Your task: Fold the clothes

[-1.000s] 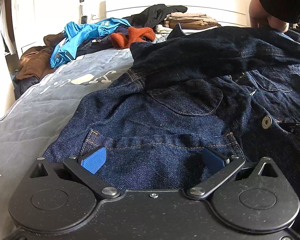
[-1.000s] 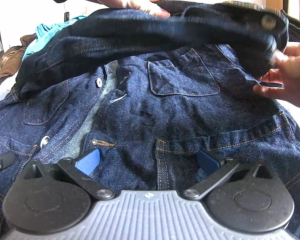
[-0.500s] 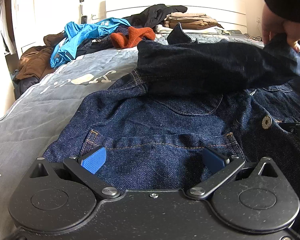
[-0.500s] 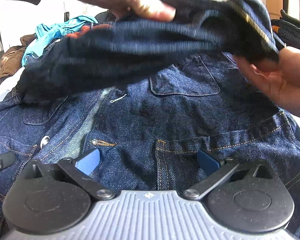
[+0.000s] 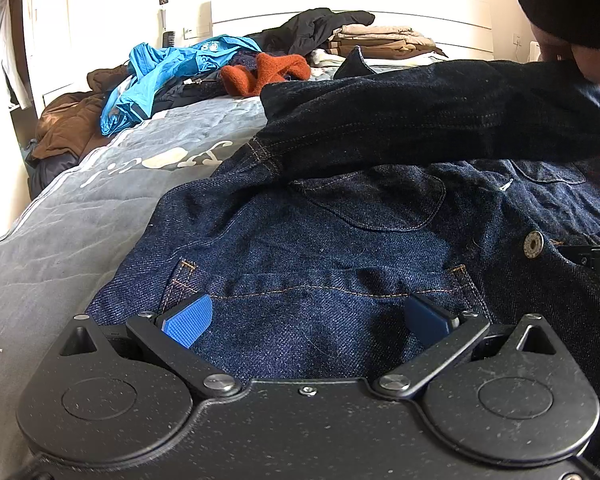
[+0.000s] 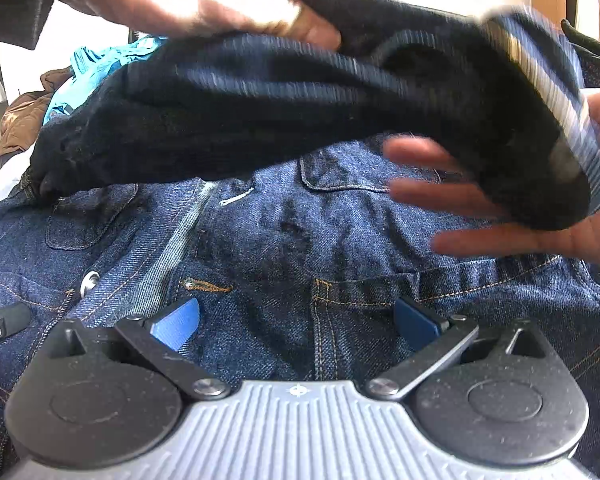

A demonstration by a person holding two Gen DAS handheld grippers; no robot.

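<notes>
While both tongs [image 5: 306, 320] [image 6: 296, 320] rest apart on the denim jacket [image 5: 320, 264], bare hands [image 6: 500, 208] have lifted its sleeve [image 6: 300, 108] higher, folding it across the chest.

Both wrist views sit low and close over the denim jacket [image 5: 340, 248] [image 6: 280, 240], facing along it; they share its buttoned front

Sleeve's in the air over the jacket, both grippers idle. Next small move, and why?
Probably lay the sleeve flat across the jacket chest. Bare hands hold it lifted and blurred above the front panel, while the left gripper and right gripper sit open at the hem, gripping nothing.
</notes>
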